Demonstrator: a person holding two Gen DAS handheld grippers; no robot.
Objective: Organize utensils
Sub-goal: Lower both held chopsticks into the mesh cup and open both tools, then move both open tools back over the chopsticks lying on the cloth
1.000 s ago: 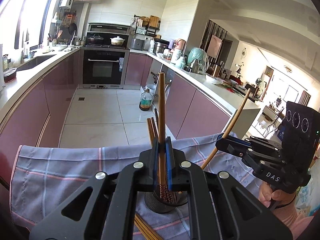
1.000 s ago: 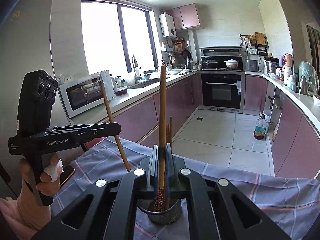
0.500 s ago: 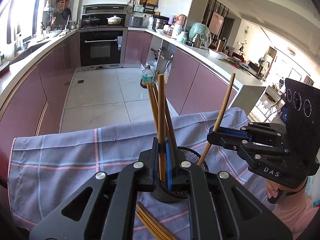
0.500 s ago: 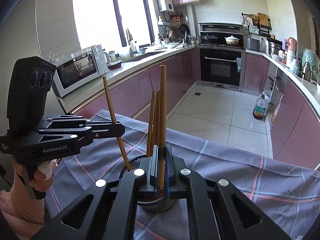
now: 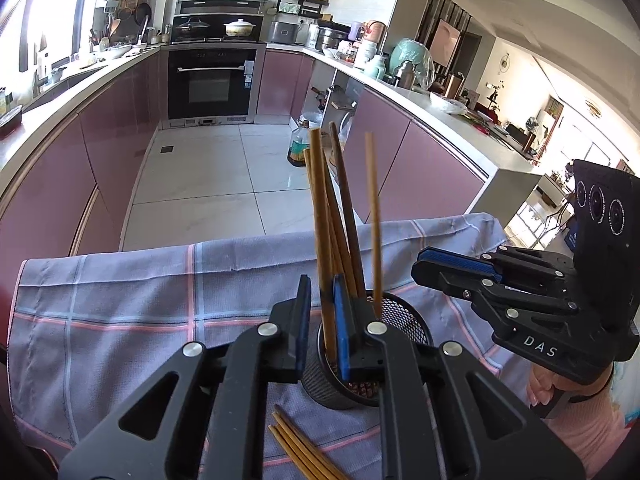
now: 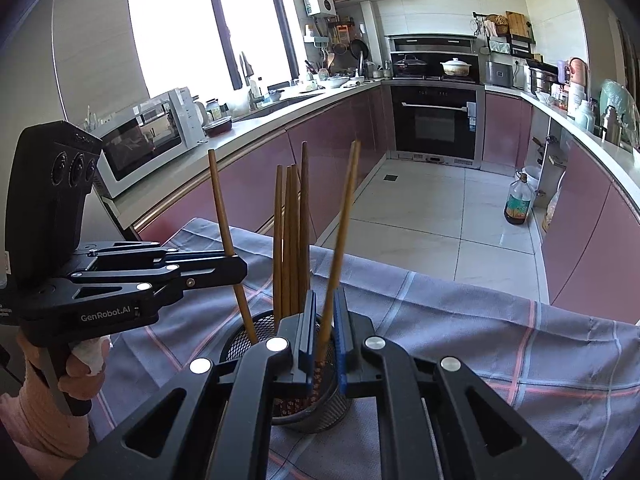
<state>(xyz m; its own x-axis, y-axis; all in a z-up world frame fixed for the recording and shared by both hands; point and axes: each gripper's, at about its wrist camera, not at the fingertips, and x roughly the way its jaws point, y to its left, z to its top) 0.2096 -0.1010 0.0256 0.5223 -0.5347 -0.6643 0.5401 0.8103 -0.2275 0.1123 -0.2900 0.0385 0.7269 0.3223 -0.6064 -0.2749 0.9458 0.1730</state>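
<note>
A black mesh utensil holder (image 5: 404, 318) (image 6: 256, 330) stands on a checked blue cloth and holds several wooden chopsticks (image 6: 291, 240). My left gripper (image 5: 321, 322) is open right over the holder. One chopstick (image 5: 322, 240) stands loose between its jaws, its tip inside the holder. My right gripper (image 6: 323, 334) is open too. A chopstick (image 6: 339, 240) leans loose between its jaws, its patterned end in the holder. In the left wrist view that stick (image 5: 374, 224) stands free in the holder, beside the right gripper (image 5: 456, 266). More chopsticks (image 5: 304, 454) lie on the cloth in front.
The checked cloth (image 5: 120, 300) covers the table, whose far edge drops to a tiled kitchen floor (image 5: 208, 184). Pink cabinets and counters line both sides. A microwave (image 6: 148, 140) sits on the counter behind my left gripper (image 6: 216, 270).
Both grippers have lowered towards the holder and opened. The two chopsticks they were gripping now stand loose in the holder.
</note>
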